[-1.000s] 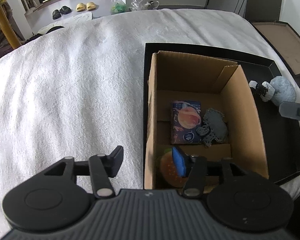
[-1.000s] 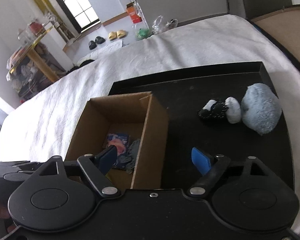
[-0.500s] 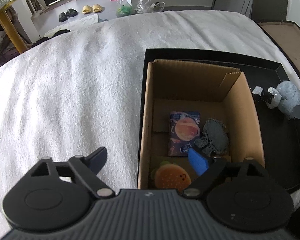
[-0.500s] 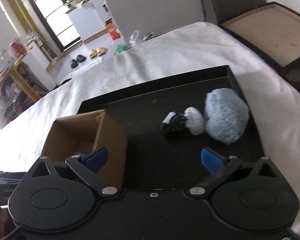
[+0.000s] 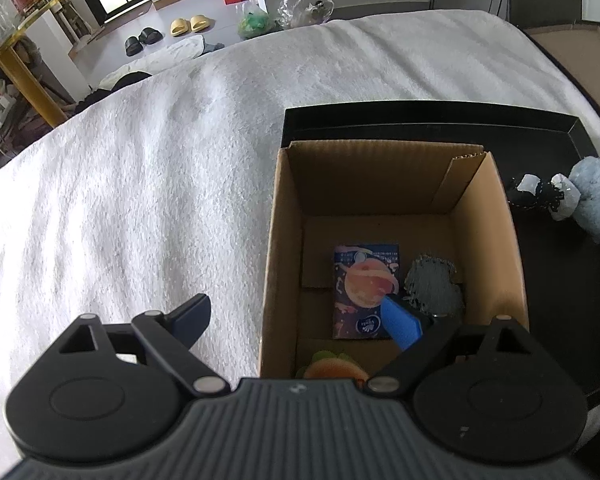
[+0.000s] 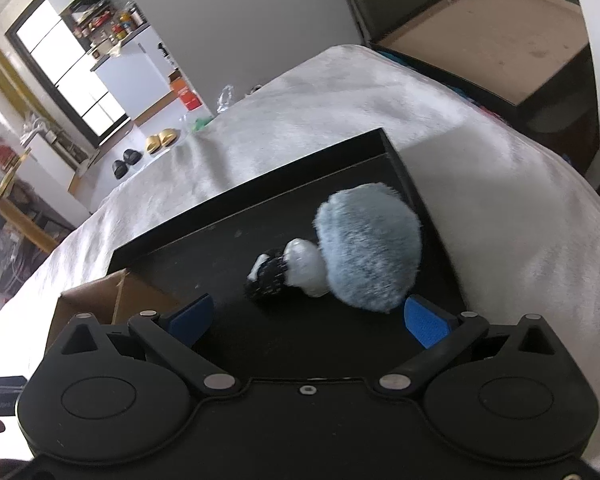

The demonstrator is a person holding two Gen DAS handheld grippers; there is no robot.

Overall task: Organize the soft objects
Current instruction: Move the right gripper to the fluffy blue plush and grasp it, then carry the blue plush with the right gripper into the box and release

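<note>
Beyond the white blanket [image 5: 148,184], yellow slippers [image 5: 190,24] and black slippers [image 5: 140,38] sit on the floor.

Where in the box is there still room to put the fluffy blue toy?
The far half of the cardboard box floor is bare, between the back wall and the tissue pack. The near half is crowded: the tissue pack, a grey knitted thing beside it, and an orange plush at the near wall. The fluffy blue toy sits on the black tray.

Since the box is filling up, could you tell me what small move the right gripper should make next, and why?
Probably ease the right gripper forward over the fluffy blue-grey toy: its jaws are opening with nothing between them, and the toy lies just ahead on the black tray, outside the cardboard box.
</note>
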